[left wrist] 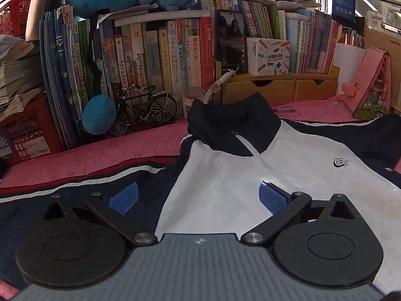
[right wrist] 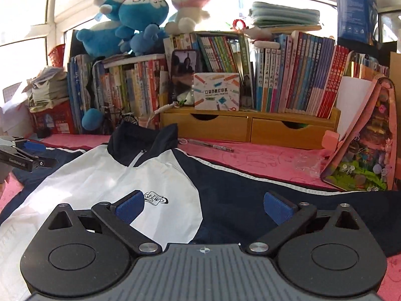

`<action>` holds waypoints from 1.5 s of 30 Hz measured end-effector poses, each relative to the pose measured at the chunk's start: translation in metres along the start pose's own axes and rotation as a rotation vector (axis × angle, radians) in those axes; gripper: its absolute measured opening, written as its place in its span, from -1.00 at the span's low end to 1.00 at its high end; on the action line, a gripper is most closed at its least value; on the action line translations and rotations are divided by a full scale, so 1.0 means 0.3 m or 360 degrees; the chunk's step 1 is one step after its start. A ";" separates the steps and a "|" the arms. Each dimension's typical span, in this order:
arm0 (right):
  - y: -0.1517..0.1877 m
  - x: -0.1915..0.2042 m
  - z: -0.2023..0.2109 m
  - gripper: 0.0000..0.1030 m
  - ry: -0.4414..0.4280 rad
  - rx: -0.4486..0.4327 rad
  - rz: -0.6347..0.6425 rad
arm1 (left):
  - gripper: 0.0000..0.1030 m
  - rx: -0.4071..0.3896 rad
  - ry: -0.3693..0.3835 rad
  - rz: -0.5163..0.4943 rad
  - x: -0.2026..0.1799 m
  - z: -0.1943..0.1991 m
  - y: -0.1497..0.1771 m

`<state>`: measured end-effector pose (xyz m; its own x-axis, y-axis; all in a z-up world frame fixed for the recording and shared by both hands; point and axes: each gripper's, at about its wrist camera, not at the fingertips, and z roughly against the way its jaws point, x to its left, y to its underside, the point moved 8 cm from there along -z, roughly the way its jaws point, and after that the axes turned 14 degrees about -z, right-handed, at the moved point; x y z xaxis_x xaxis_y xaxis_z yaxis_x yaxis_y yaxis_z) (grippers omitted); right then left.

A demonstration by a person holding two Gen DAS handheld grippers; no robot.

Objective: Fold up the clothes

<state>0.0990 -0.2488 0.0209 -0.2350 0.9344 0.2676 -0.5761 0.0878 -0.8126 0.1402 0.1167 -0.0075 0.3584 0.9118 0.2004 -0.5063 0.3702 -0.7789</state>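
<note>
A navy and white zip jacket point(left wrist: 288, 165) lies spread face up on the pink table cover, its collar point(left wrist: 233, 123) standing up toward the books. My left gripper point(left wrist: 198, 197) hovers open over the white chest panel and left sleeve, nothing between its blue pads. In the right wrist view the same jacket point(right wrist: 125, 175) fills the foreground, with a small logo point(right wrist: 156, 198) on the chest. My right gripper point(right wrist: 204, 207) stands wide open above the chest and navy right sleeve point(right wrist: 275, 185), empty. The left gripper point(right wrist: 27, 154) shows at the left edge of that view.
Behind the jacket stand rows of books point(left wrist: 155, 57), a wooden drawer unit point(right wrist: 250, 128), a phone point(left wrist: 231, 42), a model bicycle point(left wrist: 147, 105) and plush toys point(right wrist: 130, 22). A pink picture stand point(right wrist: 361, 150) leans at the right. A pen point(right wrist: 213, 146) lies on the pink cover point(right wrist: 263, 160).
</note>
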 end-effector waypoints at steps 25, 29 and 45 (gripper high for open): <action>-0.040 0.081 -0.775 1.00 0.0015 0.0311 0.0165 | 0.58 0.0205 0.0195 -0.0069 0.028 -0.414 -0.033; -0.028 0.085 -0.792 1.00 0.0012 0.0308 0.0145 | 0.13 0.0151 0.0201 -0.0108 -0.002 -0.391 -0.056; -0.083 0.214 -0.852 -0.80 0.0111 0.0207 0.0245 | -0.56 0.0135 -0.0226 -0.0062 0.121 -0.393 -0.074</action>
<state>0.2984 -0.1028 -0.0740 -0.2759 0.9554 0.1053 -0.6348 -0.0989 -0.7663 0.2569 0.1206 -0.0530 0.2676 0.9102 0.3160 -0.5605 0.4138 -0.7173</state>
